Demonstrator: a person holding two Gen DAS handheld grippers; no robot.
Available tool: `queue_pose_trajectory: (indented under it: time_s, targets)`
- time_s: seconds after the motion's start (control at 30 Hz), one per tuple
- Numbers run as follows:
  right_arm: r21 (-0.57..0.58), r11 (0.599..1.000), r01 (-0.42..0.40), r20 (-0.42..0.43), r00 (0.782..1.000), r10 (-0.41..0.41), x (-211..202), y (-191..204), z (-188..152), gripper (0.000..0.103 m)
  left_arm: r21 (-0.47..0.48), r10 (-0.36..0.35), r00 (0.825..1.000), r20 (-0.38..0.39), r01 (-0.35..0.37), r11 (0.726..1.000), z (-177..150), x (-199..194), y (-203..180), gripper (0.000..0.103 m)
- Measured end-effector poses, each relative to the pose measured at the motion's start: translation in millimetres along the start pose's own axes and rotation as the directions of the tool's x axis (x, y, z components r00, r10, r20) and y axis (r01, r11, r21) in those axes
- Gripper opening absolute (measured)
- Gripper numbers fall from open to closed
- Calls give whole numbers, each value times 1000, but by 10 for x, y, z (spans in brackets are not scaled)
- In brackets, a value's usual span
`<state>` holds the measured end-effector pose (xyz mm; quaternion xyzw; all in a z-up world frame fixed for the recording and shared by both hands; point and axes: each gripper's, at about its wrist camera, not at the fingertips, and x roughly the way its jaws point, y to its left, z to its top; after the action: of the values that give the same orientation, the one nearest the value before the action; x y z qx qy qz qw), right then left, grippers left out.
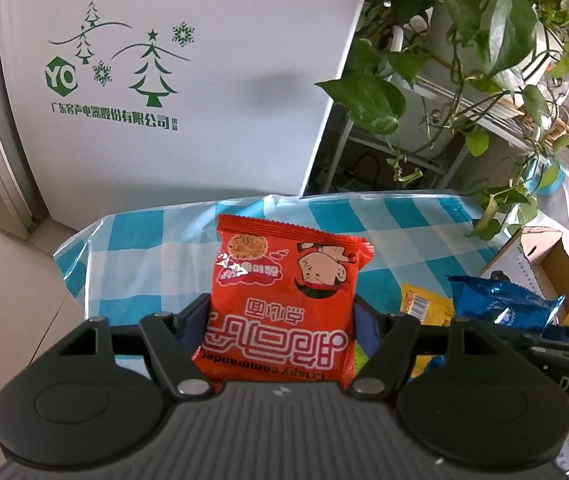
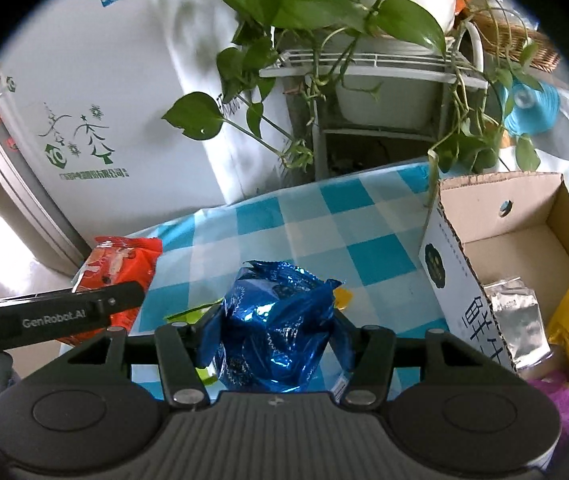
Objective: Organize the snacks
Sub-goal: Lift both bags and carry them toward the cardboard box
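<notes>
Here red snack packet [image 1: 280,304] sits clamped in left hand-held gripper [image 1: 280,322].

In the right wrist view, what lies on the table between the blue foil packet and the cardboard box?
Mostly bare checkered tablecloth. Between the blue foil packet and the cardboard box, only a small yellow wrapper corner shows, beside the packet.

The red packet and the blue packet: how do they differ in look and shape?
The red packet is matte, flat and smooth, with a cartoon figure; the blue packet is shiny foil, crumpled and bulging. The left gripper holds the red one, the right gripper the blue one. Both are clamped above the checked cloth.
</notes>
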<state>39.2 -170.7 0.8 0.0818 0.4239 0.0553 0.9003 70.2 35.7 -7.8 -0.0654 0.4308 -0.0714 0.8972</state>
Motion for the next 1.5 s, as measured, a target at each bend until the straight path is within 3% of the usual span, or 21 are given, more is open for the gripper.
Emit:
queue_pose_trajectory:
  time_s: [0.73, 1.5]
  targets:
    - [-52, 999, -3, 76, 997, 7, -219, -15, 24, 62, 56, -7, 998, 57, 4, 998, -44, -196, -252, 71]
    - [-22, 999, 31, 151, 988, -27, -589, -437, 86, 62, 165, -60, 988, 143, 36, 986, -110, -454, -706, 71]
